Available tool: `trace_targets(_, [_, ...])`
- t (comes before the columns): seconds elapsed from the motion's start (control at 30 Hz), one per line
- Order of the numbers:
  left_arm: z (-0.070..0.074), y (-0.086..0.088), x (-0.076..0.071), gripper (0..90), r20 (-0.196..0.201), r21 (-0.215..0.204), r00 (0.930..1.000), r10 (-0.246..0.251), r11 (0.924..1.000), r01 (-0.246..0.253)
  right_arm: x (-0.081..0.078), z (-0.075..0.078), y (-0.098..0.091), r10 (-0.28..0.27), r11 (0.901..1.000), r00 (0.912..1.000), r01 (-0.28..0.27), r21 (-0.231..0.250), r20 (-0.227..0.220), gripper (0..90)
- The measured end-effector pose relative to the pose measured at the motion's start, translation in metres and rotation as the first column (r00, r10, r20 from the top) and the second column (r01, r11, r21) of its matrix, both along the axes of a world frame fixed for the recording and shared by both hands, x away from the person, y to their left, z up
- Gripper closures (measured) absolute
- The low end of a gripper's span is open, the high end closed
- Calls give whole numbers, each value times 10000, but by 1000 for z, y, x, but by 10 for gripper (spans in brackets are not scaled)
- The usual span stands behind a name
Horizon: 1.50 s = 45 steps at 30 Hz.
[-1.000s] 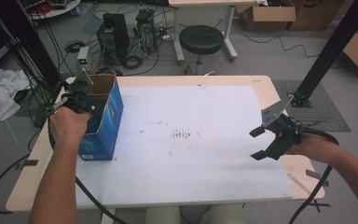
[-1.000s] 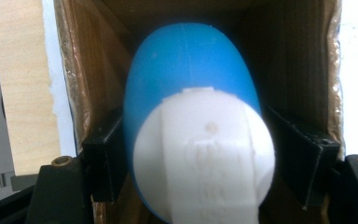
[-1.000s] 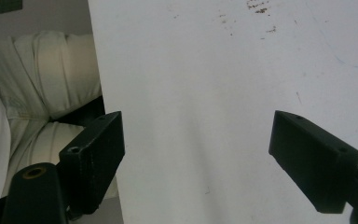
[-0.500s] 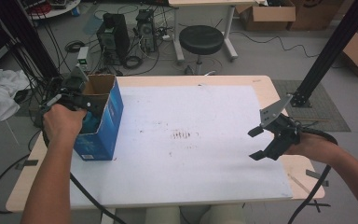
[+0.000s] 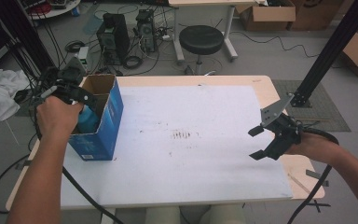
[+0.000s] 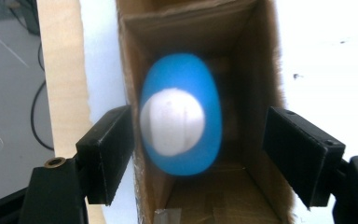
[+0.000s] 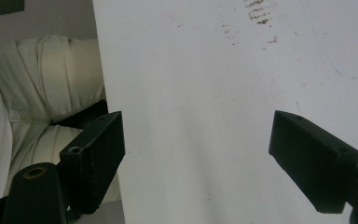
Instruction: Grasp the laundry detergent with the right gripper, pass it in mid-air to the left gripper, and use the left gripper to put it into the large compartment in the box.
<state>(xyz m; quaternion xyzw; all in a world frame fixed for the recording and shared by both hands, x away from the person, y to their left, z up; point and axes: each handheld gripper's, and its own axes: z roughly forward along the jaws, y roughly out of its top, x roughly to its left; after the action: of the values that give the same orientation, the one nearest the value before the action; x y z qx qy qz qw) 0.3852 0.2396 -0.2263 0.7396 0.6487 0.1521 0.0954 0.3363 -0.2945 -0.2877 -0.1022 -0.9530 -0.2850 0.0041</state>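
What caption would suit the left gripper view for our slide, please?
Open left hand-held gripper poised above a blue bottle with a white cap standing inside a cardboard box.

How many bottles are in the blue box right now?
1. A blue bottle with a white cap stands inside the open blue box at the table's left edge, below the left gripper, whose jaws stand apart and clear of it. Anything beneath it would be hidden.

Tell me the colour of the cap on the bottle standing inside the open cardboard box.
White, on a blue plastic bottle; the left gripper view shows it best.
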Motion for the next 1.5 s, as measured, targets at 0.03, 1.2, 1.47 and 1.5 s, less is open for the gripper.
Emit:
trace_targets(0.03, [3, -2, -1, 258, -3, 27, 9999, -114, 9999, 114, 0, 0, 0, -1, 10000, 10000, 1, -2, -5, 179])
trace_targets(1.2, [23, -94, -11, 188, 126, 52, 9299, -3676, 9300, 3675, 0, 1, 9, 42, 9999, 9999, -44, -118, -103, 175])
trace_targets(1.47, [17, -119, -7, 192, -96, 30, 8986, -4386, 8986, 4387, 1, 0, 11, -2, 9999, 9999, -1, -173, -155, 176])
trace_targets(1.5, [17, -122, -6, 192, -125, 58, 8940, -4479, 8940, 4480, 1, 0, 11, -12, 9998, 9999, 9, -196, -167, 175])
